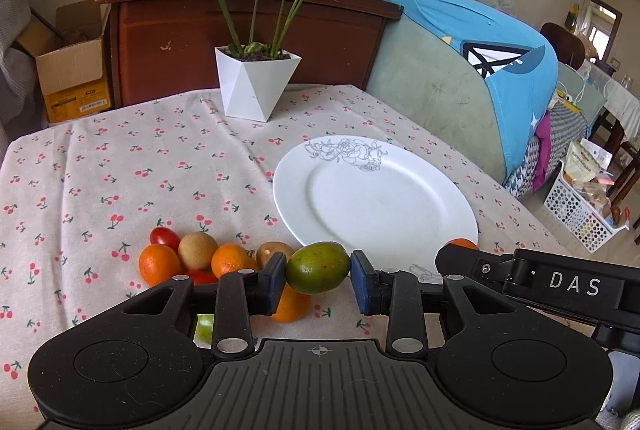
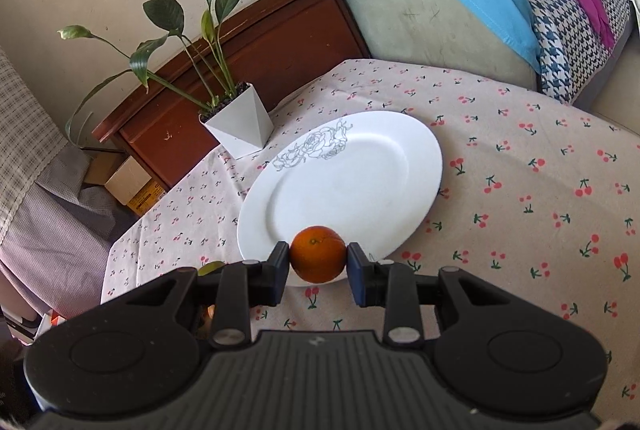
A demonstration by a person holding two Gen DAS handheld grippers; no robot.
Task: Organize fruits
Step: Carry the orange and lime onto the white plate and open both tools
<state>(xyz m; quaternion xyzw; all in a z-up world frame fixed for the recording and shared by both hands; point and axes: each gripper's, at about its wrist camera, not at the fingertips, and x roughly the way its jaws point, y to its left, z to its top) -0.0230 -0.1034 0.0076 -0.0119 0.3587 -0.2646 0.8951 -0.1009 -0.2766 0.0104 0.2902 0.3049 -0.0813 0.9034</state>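
In the left wrist view, the left claw [image 1: 319, 280] at lower centre grips a green fruit [image 1: 318, 267] between its blue pads, just in front of the near rim of the white plate [image 1: 372, 194]. A cluster of fruits [image 1: 192, 256] lies on the table [image 1: 120, 170] at lower left.

In the right wrist view, the right claw [image 2: 318, 272] pinches an orange [image 2: 317, 254] at lower centre, over the plate's near edge.
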